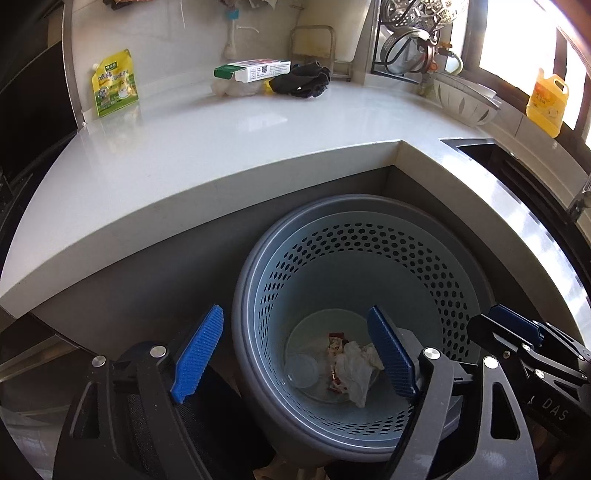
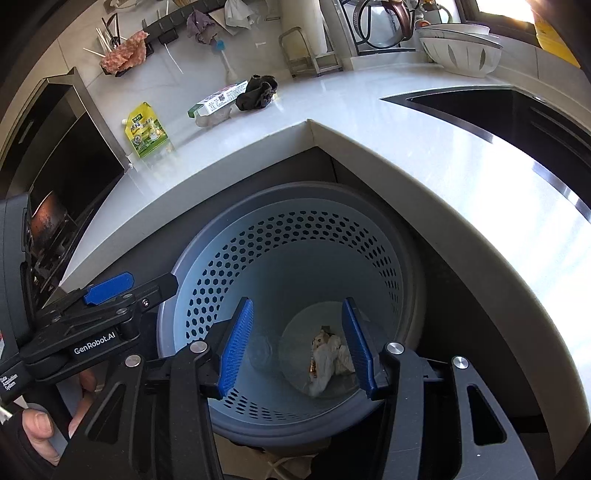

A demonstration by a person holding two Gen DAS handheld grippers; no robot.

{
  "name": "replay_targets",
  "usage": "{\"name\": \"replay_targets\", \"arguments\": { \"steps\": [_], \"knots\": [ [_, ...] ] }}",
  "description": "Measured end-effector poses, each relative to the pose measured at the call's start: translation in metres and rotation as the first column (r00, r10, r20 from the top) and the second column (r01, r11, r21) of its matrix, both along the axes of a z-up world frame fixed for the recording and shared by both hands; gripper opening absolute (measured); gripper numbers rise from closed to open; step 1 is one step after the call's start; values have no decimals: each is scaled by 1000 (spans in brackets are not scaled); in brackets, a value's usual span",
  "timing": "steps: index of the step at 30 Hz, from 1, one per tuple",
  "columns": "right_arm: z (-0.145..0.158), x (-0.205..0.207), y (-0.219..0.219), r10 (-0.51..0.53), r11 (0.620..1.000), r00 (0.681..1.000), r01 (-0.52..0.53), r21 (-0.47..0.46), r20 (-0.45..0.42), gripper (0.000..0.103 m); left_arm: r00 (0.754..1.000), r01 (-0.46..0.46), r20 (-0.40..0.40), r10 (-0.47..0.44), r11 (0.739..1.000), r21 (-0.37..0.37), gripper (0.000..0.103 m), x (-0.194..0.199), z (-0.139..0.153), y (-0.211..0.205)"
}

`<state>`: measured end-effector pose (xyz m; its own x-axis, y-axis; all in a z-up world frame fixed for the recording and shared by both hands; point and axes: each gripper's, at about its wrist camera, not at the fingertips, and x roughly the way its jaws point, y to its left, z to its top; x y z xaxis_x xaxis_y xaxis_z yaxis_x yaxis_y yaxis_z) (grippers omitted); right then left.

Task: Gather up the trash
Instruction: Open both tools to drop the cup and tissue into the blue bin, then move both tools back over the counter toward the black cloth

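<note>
A grey perforated waste bin (image 1: pixel 258 273) (image 2: pixel 192 280) stands on the floor in the counter's inner corner. At its bottom lie a crumpled white tissue (image 1: pixel 356 367) (image 2: pixel 327 360), a red-and-white wrapper (image 1: pixel 334 345) (image 2: pixel 317 341) and a clear plastic lid (image 1: pixel 302 369). My left gripper (image 1: pixel 295 354) is open and empty over the bin's left rim. My right gripper (image 2: pixel 299 343) is open and empty above the bin mouth. On the counter lie a yellow-green pouch (image 1: pixel 114 83) (image 2: pixel 147 131), a white-green box (image 1: pixel 253 70) (image 2: pixel 218 99) and a black cloth (image 1: pixel 301 79) (image 2: pixel 256 92).
The white L-shaped counter (image 1: pixel 221 140) (image 2: pixel 406 147) wraps around the bin. A black sink (image 2: pixel 498 110) is at the right, a stove (image 2: pixel 55 166) at the left. A white bowl (image 1: pixel 463 98) (image 2: pixel 461 48), a yellow bottle (image 1: pixel 546 99) and a kettle (image 2: pixel 384 22) stand at the back.
</note>
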<state>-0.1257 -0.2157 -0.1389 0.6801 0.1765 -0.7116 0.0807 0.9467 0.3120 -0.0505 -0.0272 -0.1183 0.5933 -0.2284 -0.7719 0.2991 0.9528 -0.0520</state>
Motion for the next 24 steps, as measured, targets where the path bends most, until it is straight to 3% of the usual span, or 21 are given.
{"name": "replay_targets", "arguments": {
  "steps": [6,13,24],
  "knots": [
    [4,-1,3,17,1000,1000,-18,9,25,48,999,-35,24,35,999,-10,80,3,6,13],
    [32,14,7,31,999,995,-28,-30,99,51,990,-62,125,65,998,-24,86,18,40,30],
    [106,105,11,106,984,965,-68,-163,239,63,954,-75,289,83,996,-37,95,106,113,44]
  ]
}}
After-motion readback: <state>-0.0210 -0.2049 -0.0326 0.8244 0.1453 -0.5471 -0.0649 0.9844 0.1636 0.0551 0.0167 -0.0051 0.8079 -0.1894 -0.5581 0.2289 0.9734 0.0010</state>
